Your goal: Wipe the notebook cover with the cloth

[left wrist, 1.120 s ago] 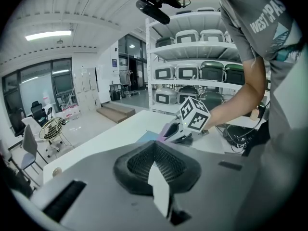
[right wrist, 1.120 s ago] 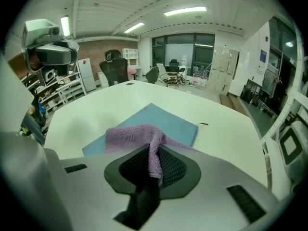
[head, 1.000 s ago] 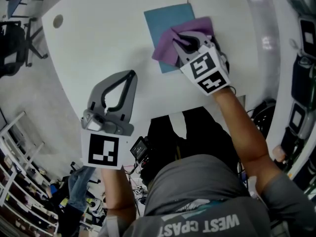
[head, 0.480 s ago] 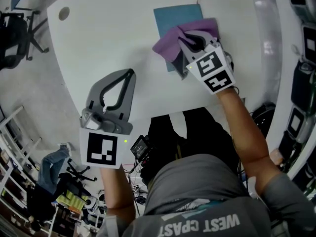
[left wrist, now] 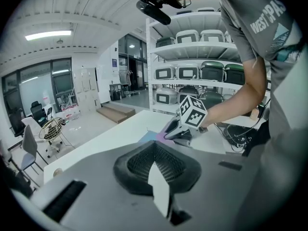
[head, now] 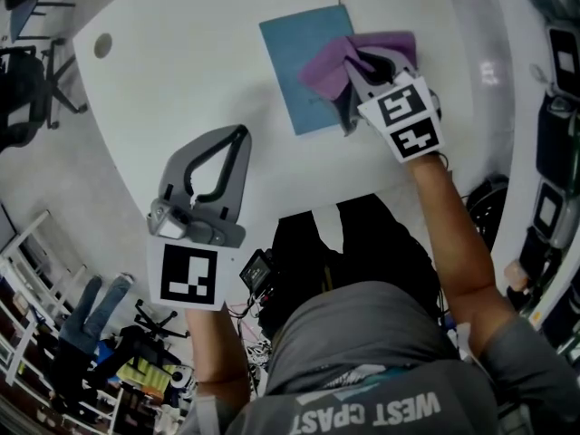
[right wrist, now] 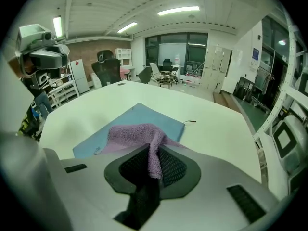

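The right tongs [right wrist: 153,153] pinch a fold of the purple terry cloth [right wrist: 137,133] between jaws that are almost together. The rest of the cloth is draped over the right edge of the flat blue notebook [head: 294,57] and spills onto the white round bench [head: 181,53]. The notebook lies at the bench's far right. The left tongs [head: 238,137], jaws together on nothing, hang over the bench's near left edge, well apart from the notebook. A thin dark cord [right wrist: 191,122] trails from the notebook's far corner. A round cable hole [head: 102,43] marks the bench's far left. Shelves of lidded storage bins [left wrist: 207,71] line the room beyond.
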A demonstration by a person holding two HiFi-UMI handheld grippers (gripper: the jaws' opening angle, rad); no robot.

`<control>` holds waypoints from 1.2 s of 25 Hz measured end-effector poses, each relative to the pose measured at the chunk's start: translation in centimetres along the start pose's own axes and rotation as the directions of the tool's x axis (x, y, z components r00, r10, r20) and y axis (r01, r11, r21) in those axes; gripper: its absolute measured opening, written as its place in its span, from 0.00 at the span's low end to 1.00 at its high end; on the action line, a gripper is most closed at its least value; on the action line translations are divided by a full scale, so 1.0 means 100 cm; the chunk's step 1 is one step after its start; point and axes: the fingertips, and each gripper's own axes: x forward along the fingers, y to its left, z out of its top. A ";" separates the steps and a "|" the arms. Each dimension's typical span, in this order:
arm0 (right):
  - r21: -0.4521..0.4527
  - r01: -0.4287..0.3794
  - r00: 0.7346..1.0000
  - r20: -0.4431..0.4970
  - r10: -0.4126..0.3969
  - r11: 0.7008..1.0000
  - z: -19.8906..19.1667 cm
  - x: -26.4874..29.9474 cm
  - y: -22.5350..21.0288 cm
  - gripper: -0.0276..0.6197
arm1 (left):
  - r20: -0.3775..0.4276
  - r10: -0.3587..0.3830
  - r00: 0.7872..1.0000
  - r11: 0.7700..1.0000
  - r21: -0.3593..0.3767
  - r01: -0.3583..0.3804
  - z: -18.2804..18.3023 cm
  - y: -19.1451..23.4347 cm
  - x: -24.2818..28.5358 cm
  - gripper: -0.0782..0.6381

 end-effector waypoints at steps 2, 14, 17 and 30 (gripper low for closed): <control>-0.023 -0.029 1.000 0.012 0.029 0.999 0.011 0.007 0.013 0.16 | -0.001 0.006 1.000 1.000 -0.008 -0.006 -0.002 0.001 -0.002 0.11; -0.157 -0.182 0.981 0.033 0.190 0.971 0.055 0.043 0.087 0.16 | -0.014 0.071 0.997 0.996 -0.057 -0.072 -0.028 0.014 -0.027 0.11; -0.131 -0.139 0.989 0.028 0.144 0.981 0.048 0.038 0.066 0.16 | -0.014 0.070 0.997 0.996 -0.051 -0.070 -0.027 0.016 -0.028 0.11; -0.031 0.023 1.000 0.005 -0.023 0.999 0.016 0.012 -0.012 0.16 | 0.001 0.005 1.000 1.000 0.002 -0.005 -0.001 0.002 -0.005 0.11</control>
